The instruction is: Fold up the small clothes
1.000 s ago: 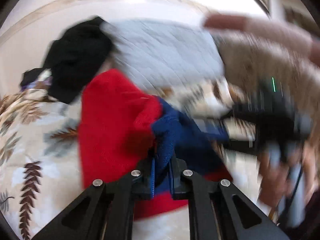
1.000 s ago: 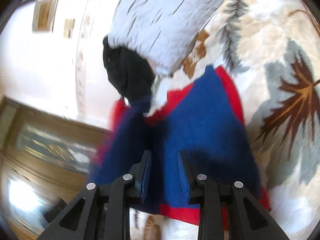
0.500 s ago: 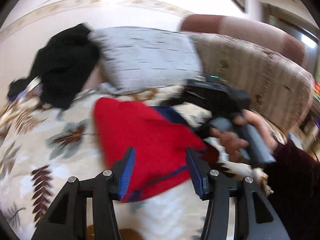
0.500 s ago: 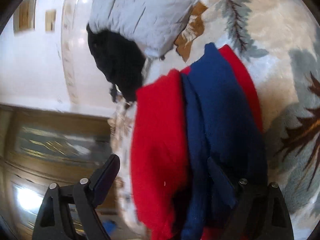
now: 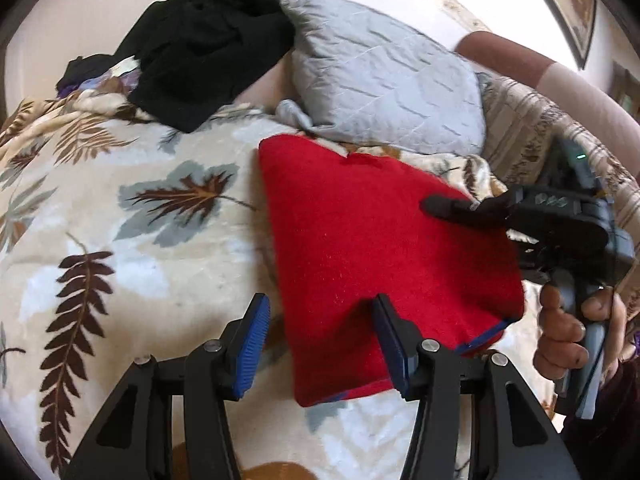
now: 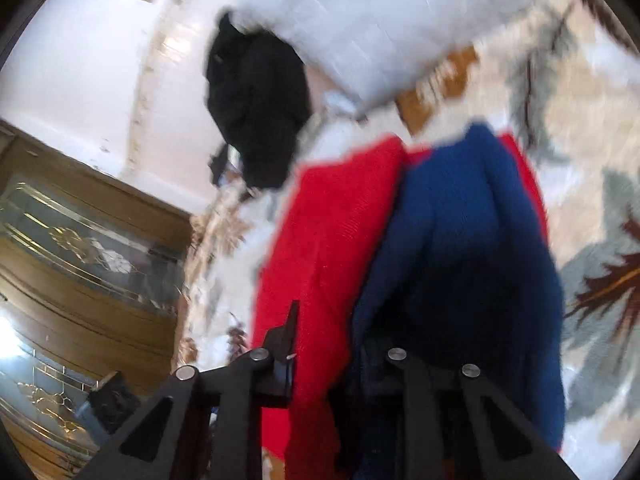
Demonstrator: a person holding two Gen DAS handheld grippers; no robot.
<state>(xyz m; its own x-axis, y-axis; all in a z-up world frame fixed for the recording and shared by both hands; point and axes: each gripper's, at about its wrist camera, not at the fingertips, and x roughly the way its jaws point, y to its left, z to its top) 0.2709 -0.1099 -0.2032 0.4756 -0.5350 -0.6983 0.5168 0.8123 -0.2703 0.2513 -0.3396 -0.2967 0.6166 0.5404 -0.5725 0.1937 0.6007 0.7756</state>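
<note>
A red knit garment with blue trim (image 5: 380,248) lies folded on the leaf-patterned blanket (image 5: 120,240). My left gripper (image 5: 324,340) is open just above its near edge, holding nothing. My right gripper (image 5: 444,206) reaches in from the right, one black finger lying on the red top layer. In the right wrist view the garment (image 6: 332,240) shows a red layer beside a blue layer (image 6: 460,240). My right gripper (image 6: 332,344) is open there, with the cloth between its jaws; the right finger is hidden by the blue cloth.
A grey quilted pillow (image 5: 384,84) lies behind the garment, with a black garment (image 5: 208,48) heaped to its left. A patterned sofa back (image 5: 532,128) rises at right. The wall and a wooden cabinet with glass (image 6: 80,264) show in the right wrist view.
My left gripper let go of the blue part and opened, then drew back to the near edge. The red layer now covers the blue one. My right gripper opened and moved onto the garment.
</note>
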